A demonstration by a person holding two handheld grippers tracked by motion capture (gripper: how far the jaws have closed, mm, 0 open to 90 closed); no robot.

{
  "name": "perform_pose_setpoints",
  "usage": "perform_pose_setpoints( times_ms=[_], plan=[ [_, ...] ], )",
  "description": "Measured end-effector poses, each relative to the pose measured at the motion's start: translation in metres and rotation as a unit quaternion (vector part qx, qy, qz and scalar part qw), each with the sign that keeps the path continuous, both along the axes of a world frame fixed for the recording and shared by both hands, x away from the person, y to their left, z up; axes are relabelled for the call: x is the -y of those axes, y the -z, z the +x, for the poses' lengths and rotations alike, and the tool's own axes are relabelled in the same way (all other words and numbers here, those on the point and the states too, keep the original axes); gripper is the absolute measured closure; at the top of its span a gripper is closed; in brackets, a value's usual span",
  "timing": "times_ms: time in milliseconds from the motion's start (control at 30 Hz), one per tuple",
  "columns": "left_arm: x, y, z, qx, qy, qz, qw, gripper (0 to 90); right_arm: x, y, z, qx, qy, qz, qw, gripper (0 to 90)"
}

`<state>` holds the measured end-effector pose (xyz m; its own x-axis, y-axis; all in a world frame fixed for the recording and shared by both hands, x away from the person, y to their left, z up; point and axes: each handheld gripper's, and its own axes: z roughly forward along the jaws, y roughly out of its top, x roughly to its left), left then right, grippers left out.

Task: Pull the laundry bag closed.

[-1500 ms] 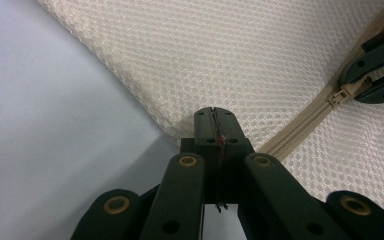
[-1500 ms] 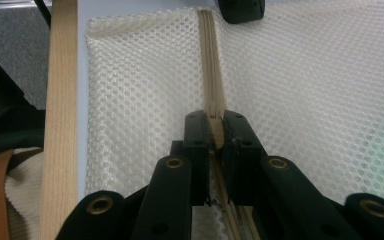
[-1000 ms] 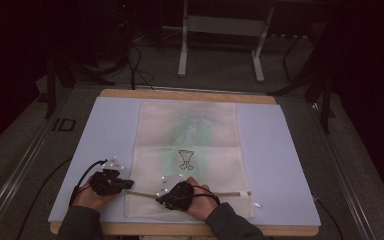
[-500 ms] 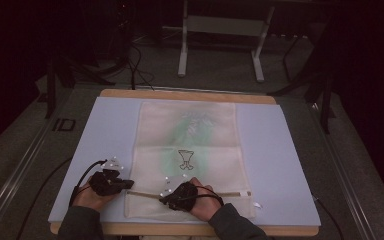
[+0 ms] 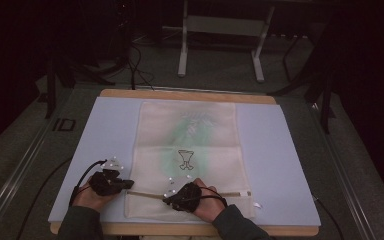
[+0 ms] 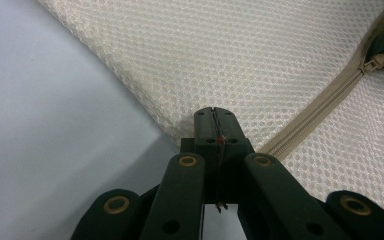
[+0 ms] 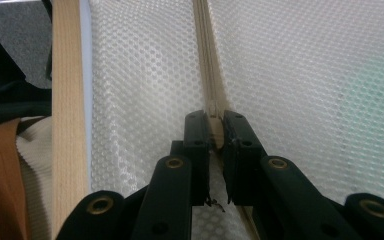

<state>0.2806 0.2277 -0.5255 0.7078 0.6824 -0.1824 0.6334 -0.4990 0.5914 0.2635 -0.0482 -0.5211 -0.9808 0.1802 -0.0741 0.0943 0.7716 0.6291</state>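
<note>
We see one cream mesh laundry bag (image 5: 187,150) lying flat at the middle of the pale blue surface (image 5: 290,165), its zipper (image 5: 230,194) running across the near end. Our left gripper (image 6: 214,116) has its jaws clamped on the bag's left corner at the zipper's end; our right gripper (image 7: 215,120) has its jaws closed on the zipper slider (image 7: 215,116), partway along. Two hands, two grippers, one bag. The wooden edge (image 5: 180,229) lies just behind our wrists; bare room lies left, right and beyond the bag.

Dark room, grey floor (image 5: 25,165), metal stand (image 5: 220,25).
</note>
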Motion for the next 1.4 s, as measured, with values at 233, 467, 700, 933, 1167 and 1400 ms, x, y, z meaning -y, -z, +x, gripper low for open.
perform_pose_setpoints(
  times_ms=[233,467,700,933,1167,1400],
  plan=[
    [0.0,0.0,0.0,-0.001,0.0,0.0,1.0,89.9,0.003,0.0,-0.001,0.001,0.003,-0.001,1.0,82.2],
    [0.0,0.0,0.0,-0.001,0.0,0.0,1.0,89.9,0.006,0.0,-0.002,0.002,0.004,-0.004,1.0,82.2],
    [0.0,0.0,0.0,-0.001,0.0,-0.001,1.0,89.9,0.009,-0.001,-0.002,0.003,0.005,-0.005,1.0,82.2],
    [-0.001,0.0,0.0,-0.002,-0.001,-0.001,1.0,89.9,0.014,-0.001,-0.002,0.004,0.006,-0.005,1.0,82.2],
    [-0.001,0.0,0.0,-0.003,-0.001,-0.003,1.0,89.9,0.015,-0.001,-0.003,0.007,0.009,-0.01,0.9999,82.3],
    [-0.001,0.0,0.0,-0.003,-0.001,-0.004,1.0,89.9,0.018,-0.002,-0.003,0.005,0.01,-0.011,0.9999,82.2]
  ],
)
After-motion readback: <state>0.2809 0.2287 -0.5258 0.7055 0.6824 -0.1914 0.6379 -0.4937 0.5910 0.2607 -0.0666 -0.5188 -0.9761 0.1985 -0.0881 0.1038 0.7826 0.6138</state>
